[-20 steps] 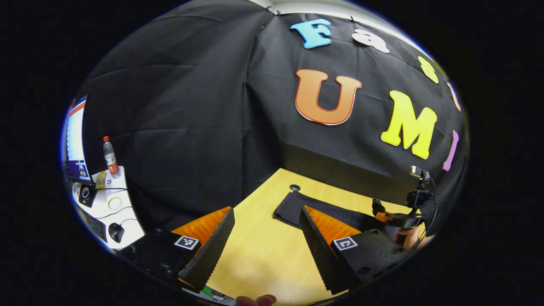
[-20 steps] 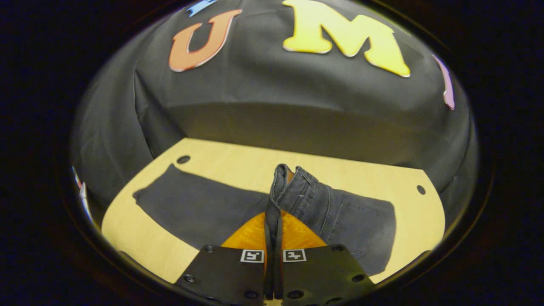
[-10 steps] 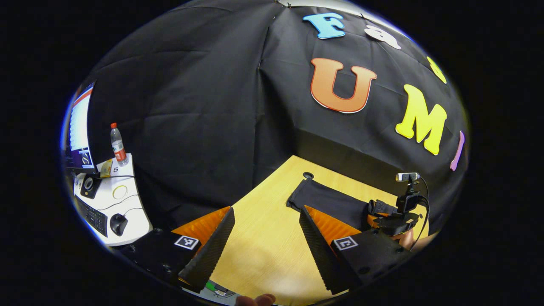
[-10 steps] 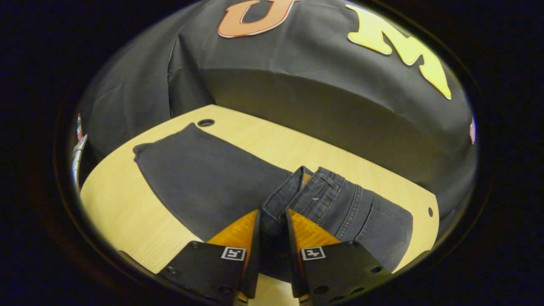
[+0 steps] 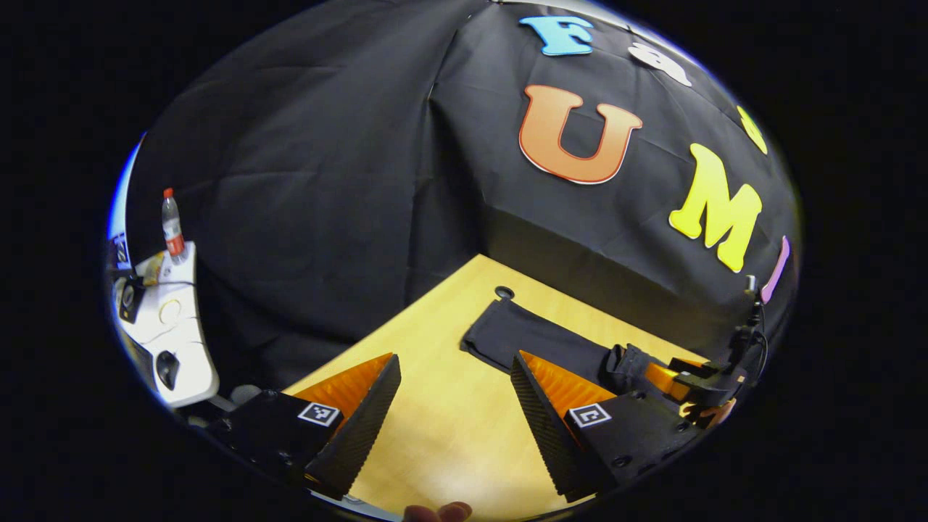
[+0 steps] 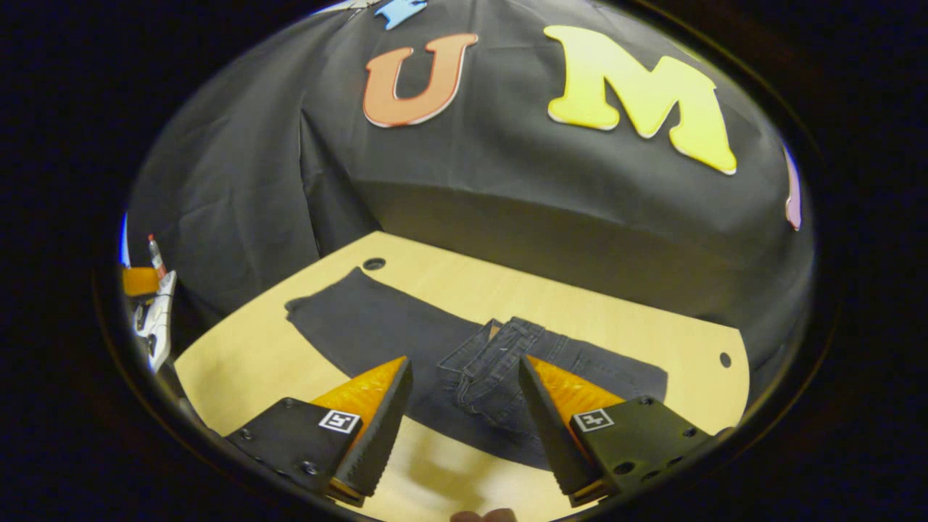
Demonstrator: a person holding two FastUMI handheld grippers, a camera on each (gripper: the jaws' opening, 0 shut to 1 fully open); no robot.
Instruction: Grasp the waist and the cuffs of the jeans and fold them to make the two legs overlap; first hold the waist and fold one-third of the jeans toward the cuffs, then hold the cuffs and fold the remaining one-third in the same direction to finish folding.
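Black cloth hangs all around as the booth's wall [image 6: 507,203], and in front of it sits a pale wooden desk [image 6: 246,362] with small round cable holes near its corners. Lying flat on that desk are the dark grey denim jeans [image 6: 377,326], already doubled up so the legs overlap, with the cuff end stretching off toward the hole at the far left corner. The waist [image 6: 493,362] part is folded over on top of the legs, so it sits roughly mid-garment, a bit bunched, belt loops and seams showing. The right tongs [image 6: 464,417] are spread wide, hovering just above the waist fold, one finger on each side and not touching the fabric as far as I can tell. The left tongs [image 5: 453,406] are also spread wide, gripping nothing, over bare desk just short of the cuff end of the jeans [image 5: 522,333]. In the left gripper view you can also spot the right tongs [image 5: 656,373] farther off by the folded waist. Way off to the left there's a white side table [image 5: 174,341] with a clear plastic bottle with a red cap [image 5: 172,228] and a black computer mouse [image 5: 167,366].
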